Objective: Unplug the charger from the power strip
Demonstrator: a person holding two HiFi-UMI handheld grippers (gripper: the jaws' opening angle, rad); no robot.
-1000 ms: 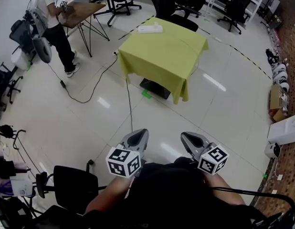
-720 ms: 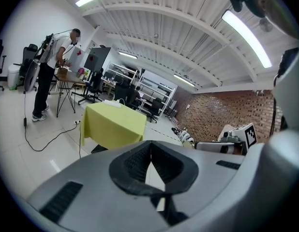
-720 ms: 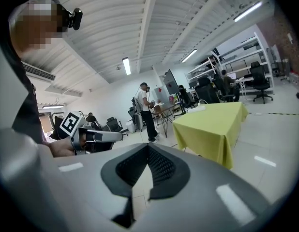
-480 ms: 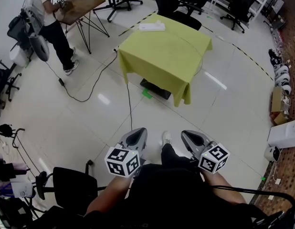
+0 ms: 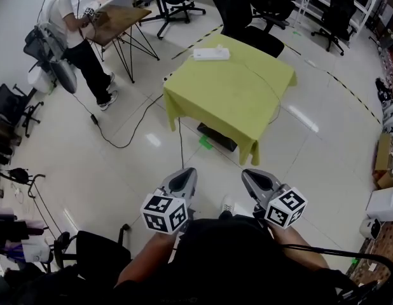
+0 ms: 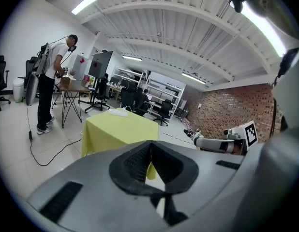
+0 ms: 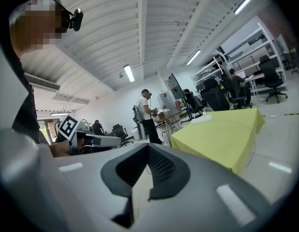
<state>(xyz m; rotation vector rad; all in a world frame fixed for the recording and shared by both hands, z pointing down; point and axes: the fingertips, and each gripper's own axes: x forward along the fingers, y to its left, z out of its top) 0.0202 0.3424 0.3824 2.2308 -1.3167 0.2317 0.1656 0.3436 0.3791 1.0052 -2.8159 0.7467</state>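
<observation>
**A:** What is closest to the camera?

**B:** The two grippers, side by side and well short of the surface point(image 5: 234, 100). The left gripper point(image 5: 184, 178) has its fingers pressed together with nothing between them. The right gripper point(image 5: 254, 177) is the same: fingers closed on each other and empty. One white shoe point(image 5: 227, 203) of the person holding them shows on the floor between the two.

**A:** And the surface itself?

**B:** It is draped in a yellow-green cloth and stands alone on the pale tiled floor. A black base point(image 5: 215, 137) sits under its near edge, with a small green mark point(image 5: 205, 142) on the tiles just beside that.

**A:** Where is the power strip?

**B:** The power strip point(image 5: 211, 54) is white and lies flat at the far-left corner of the surface, well apart from both grippers. Whether a charger is plugged into it is too small to tell.

**A:** Anything past it?

**B:** A black cable point(image 5: 130, 136) trails across the floor to the left of the surface. Further left, a person point(image 5: 69, 30) stands at a wooden desk point(image 5: 120, 18). Black office chairs point(image 5: 247, 11) crowd behind the far edge of the surface.
</observation>
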